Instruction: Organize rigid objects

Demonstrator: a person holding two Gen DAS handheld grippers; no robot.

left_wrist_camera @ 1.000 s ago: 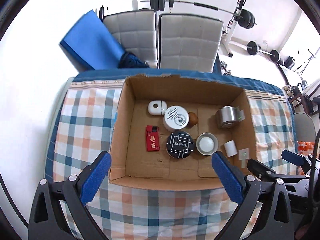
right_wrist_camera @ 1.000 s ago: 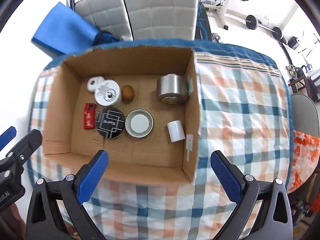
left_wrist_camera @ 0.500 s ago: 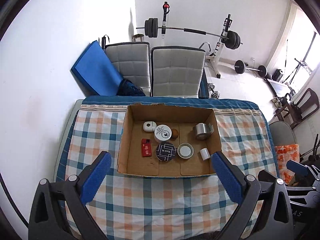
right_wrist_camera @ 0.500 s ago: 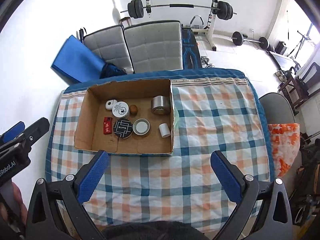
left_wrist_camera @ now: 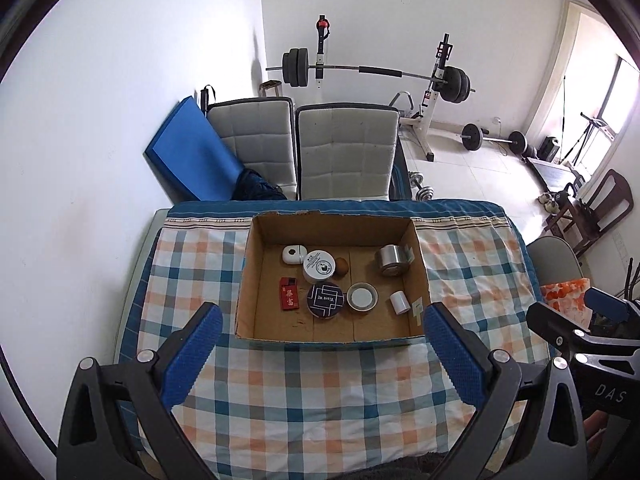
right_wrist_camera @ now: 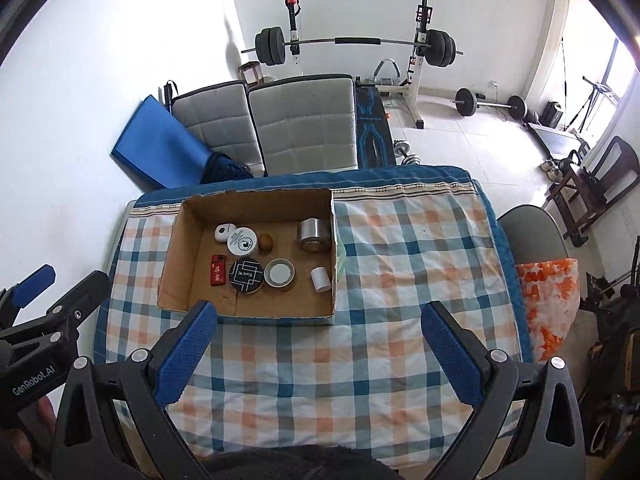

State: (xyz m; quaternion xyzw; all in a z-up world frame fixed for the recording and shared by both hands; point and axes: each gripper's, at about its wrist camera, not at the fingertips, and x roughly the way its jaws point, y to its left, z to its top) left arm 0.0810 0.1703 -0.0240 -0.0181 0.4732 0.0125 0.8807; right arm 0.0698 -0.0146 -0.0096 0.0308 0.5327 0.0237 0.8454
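Both tools pulled back and up from the open brown cardboard box [left_wrist_camera: 332, 280] compared with a moment ago; box now well ahead of and below left tool [left_wrist_camera: 320, 344], ahead and to the left of right tool [right_wrist_camera: 316, 340]. Both spread wide, blue pads bare, nothing held. Inside box, untouched in layout: white rounded case [left_wrist_camera: 294, 255], white round lidded jar [left_wrist_camera: 319, 266], small brown ball [left_wrist_camera: 341, 267], silver tape roll [left_wrist_camera: 391, 260], red flat packet [left_wrist_camera: 289, 299], black round patterned tin [left_wrist_camera: 325, 300], grey-rimmed round tin [left_wrist_camera: 362, 297], small white cylinder [left_wrist_camera: 399, 302]. Checked cloth on worktop [right_wrist_camera: 400, 264] bare beside box. Reads as finished: everything boxed, retreat suggests wrap-up.
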